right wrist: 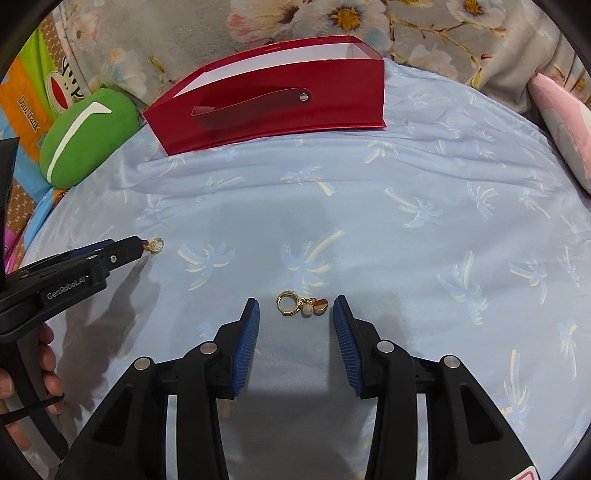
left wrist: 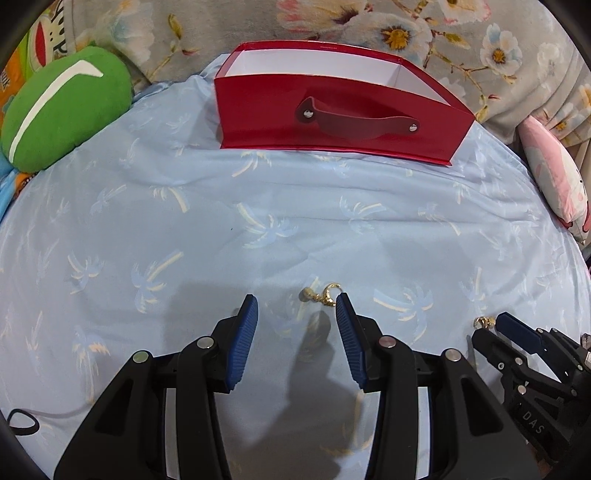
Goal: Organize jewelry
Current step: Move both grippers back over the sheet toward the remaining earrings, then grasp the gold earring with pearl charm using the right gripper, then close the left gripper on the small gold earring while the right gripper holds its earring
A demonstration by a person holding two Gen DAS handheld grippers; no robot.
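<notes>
Two gold earrings lie on a light blue sheet with a palm print. One earring (left wrist: 323, 294) lies just ahead of my open left gripper (left wrist: 297, 306), close to its right fingertip; it also shows in the right wrist view (right wrist: 156, 244). The other earring (right wrist: 301, 303), a gold hoop with bead charms, lies between the fingertips of my open right gripper (right wrist: 295, 308); it also shows in the left wrist view (left wrist: 484, 322). An open red box (left wrist: 332, 114) with a strap handle stands at the far edge of the sheet, its white inside showing; it also shows in the right wrist view (right wrist: 273, 107).
A green plush cushion (left wrist: 62, 110) lies at the far left and a pink pillow (left wrist: 554, 181) at the right. A floral quilt (left wrist: 406, 33) is bunched behind the box. The right gripper (left wrist: 509, 325) shows low right in the left wrist view.
</notes>
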